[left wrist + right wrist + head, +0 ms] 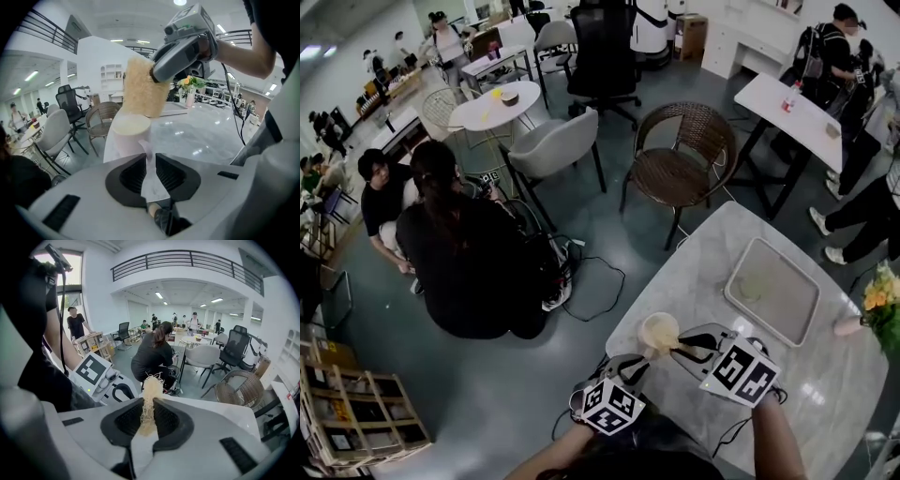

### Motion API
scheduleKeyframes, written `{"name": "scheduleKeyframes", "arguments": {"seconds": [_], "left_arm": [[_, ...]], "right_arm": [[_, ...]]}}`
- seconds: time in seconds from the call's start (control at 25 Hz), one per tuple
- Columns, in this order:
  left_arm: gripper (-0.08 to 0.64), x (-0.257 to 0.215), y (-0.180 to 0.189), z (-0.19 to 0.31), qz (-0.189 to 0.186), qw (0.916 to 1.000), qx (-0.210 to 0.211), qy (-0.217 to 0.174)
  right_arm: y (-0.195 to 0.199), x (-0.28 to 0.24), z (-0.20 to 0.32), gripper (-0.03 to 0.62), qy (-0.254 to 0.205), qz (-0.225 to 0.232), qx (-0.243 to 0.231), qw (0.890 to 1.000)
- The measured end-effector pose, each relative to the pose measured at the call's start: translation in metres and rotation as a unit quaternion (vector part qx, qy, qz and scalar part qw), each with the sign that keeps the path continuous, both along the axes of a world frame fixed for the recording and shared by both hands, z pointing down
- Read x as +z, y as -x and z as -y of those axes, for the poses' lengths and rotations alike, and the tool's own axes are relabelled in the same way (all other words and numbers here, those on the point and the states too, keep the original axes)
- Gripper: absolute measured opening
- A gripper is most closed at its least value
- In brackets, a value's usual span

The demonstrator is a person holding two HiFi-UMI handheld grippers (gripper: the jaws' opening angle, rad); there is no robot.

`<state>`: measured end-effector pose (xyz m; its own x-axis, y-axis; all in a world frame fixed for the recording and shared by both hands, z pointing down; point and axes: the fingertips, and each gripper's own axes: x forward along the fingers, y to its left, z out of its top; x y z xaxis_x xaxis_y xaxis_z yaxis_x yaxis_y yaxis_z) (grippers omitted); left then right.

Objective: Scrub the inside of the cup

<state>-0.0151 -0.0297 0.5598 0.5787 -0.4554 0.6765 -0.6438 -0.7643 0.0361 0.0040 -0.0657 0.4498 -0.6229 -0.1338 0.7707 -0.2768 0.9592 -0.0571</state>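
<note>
A pale cup [129, 136] stands near the left edge of the white marble table [712, 253]. My left gripper [150, 157] is shut on the cup's handle, which sits between its black pads. A tan loofah scrubber [140, 89] hangs upright with its lower end at the cup's mouth. My right gripper [149, 401] is shut on the scrubber [151, 390], whose frayed fibres stick out past the jaws. In the head view both grippers meet at the cup [659, 333], the left gripper [639, 361] below it and the right gripper [677, 349] beside it.
A grey rectangular tray [787, 300] lies further right on the table. Yellow flowers [883, 305] stand at the table's right edge. A wicker chair [680, 159] stands beyond the table. People crouch on the floor [459, 253] to the left.
</note>
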Motion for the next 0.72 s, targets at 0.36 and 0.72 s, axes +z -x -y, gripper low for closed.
{"name": "scheduleKeyframes", "arguments": {"seconds": [0.36,0.72], "left_arm": [[0.046,-0.023,0.0,-0.012,-0.023,0.9983,-0.044,-0.029],[0.044,-0.033,-0.002,-0.025,-0.033,0.9963,-0.069,-0.038]], "right_arm": [[-0.023,-0.011,-0.028,0.061,-0.01,0.029,0.026,0.999],[-0.032,-0.01,-0.06,0.061,-0.011,0.039,0.025,0.999]]}}
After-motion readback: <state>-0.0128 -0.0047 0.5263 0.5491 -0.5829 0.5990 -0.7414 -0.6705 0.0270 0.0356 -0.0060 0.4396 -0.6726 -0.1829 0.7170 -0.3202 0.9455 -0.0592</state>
